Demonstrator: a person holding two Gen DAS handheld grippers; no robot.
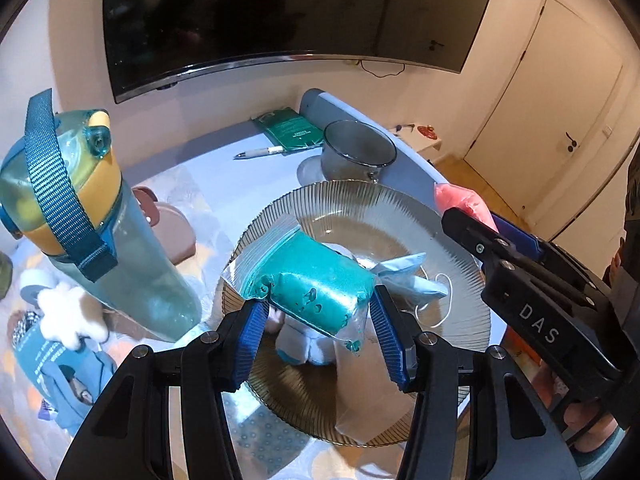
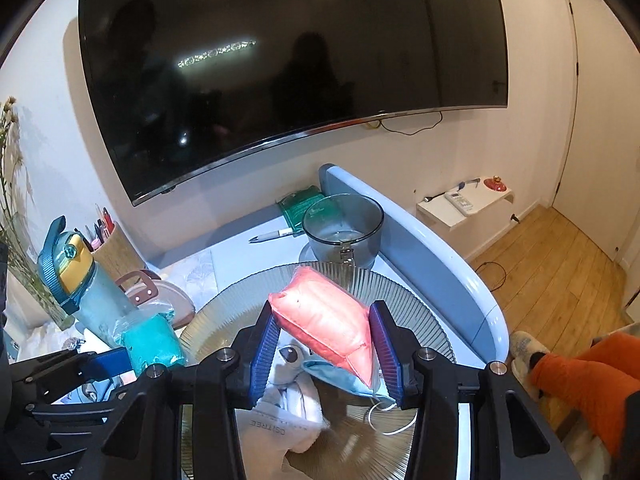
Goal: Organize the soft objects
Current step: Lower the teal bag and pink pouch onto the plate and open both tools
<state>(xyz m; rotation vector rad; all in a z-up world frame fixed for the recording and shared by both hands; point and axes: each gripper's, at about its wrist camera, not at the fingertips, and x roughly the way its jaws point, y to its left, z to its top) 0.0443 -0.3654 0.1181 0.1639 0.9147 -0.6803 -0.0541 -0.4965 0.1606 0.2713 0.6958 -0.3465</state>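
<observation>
My left gripper [image 1: 318,314] is shut on a clear zip bag of teal dough [image 1: 308,280], held over the ribbed glass plate [image 1: 360,196]. My right gripper [image 2: 325,346] is shut on a bag of pink dough [image 2: 324,316], also above the glass plate [image 2: 224,304]. On the plate lie a light blue face mask [image 1: 412,280], a white plush toy [image 2: 294,360] and a tissue pack [image 2: 280,428]. In the left wrist view the right gripper [image 1: 472,224] shows at the right with the pink bag [image 1: 460,200]. The teal bag [image 2: 154,342] shows at the left in the right wrist view.
A teal water bottle with a yellow collar [image 1: 92,224] stands left of the plate. A grey glass cup [image 1: 356,156], a pen [image 1: 260,152] and a green packet [image 1: 292,128] lie behind it. A white plush and blue cloth [image 1: 68,340] sit at left. A person's orange sleeve [image 2: 588,376] is at right.
</observation>
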